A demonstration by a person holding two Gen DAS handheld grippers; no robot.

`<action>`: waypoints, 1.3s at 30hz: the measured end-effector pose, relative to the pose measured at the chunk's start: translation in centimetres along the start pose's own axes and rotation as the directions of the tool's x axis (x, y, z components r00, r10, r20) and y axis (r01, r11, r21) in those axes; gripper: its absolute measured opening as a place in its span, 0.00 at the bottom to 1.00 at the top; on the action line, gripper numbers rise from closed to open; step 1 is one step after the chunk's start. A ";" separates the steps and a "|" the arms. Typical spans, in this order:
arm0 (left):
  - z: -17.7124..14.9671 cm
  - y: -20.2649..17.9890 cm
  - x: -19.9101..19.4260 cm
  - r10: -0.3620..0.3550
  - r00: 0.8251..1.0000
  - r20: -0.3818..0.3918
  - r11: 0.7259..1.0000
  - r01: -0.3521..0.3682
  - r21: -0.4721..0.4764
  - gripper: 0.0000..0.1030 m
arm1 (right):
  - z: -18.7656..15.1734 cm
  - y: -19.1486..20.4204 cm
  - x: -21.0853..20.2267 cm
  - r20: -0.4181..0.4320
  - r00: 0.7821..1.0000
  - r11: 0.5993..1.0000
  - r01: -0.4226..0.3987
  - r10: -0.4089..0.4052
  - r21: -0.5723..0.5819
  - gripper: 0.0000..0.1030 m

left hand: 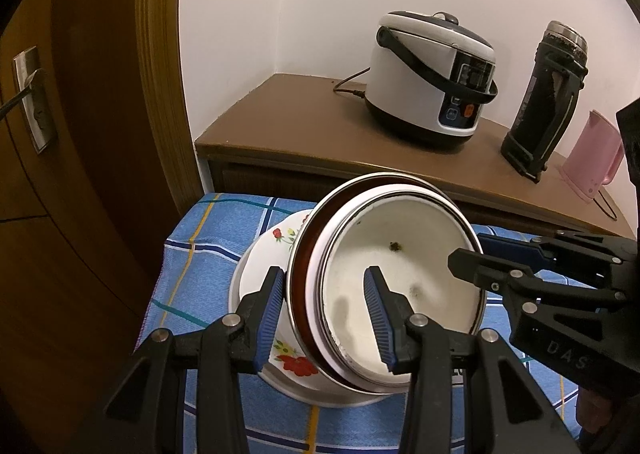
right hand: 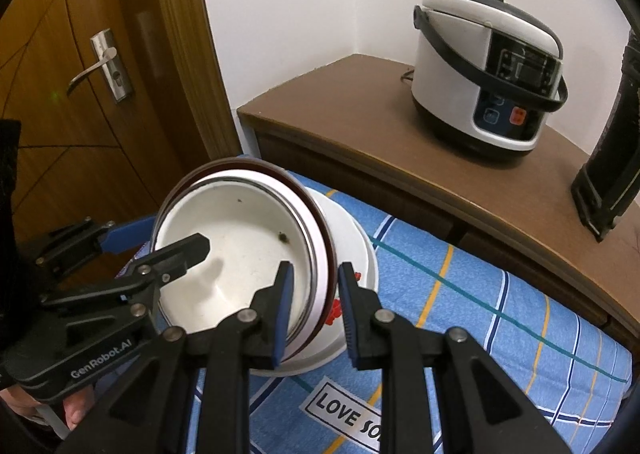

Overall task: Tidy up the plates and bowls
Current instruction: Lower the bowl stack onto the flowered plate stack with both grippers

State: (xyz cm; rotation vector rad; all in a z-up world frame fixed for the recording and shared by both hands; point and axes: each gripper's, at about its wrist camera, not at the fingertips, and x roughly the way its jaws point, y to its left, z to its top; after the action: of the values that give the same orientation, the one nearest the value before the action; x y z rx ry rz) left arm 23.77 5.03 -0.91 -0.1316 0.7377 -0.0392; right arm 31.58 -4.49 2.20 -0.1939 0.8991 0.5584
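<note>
The left gripper [left hand: 325, 314] points steeply downward, its blue-padded jaws standing partly apart and straddling the rim of the stacked white enamel bowls [left hand: 400, 274], one pad outside the wall, one inside. The right gripper [right hand: 314, 312] tilts down more steeply, jaws narrower, clasping the opposite rim likewise. A fingertip [right hand: 76, 410] of the person's hand shows beneath the left gripper's black body.

Right gripper [right hand: 312, 314] jaws clamping tilted white bowl [right hand: 240, 254] rim, flowered bowl [right hand: 360, 254] beneath
</note>
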 end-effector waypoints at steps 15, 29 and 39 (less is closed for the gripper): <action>-0.3 0.7 2.1 -0.028 0.995 -0.093 0.999 0.026 -0.024 0.43 | 0.4 -0.5 1.4 -0.053 0.999 1.000 -0.011 0.011 0.000 0.23; -0.5 1.1 3.6 -0.035 0.991 -0.126 0.999 0.031 -0.034 0.43 | 1.2 -1.6 4.5 -0.108 0.994 1.000 -0.027 0.028 0.005 0.25; -0.7 0.4 2.0 0.015 0.999 -0.051 1.000 -0.014 0.009 0.46 | 0.5 -3.0 2.0 0.013 1.000 1.000 0.010 -0.010 0.019 0.56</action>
State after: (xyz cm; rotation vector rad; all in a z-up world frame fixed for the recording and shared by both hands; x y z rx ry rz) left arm 24.82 5.19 -2.81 -0.1178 0.7894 -0.0320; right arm 34.54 -6.03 0.76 -0.1771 0.8897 0.5412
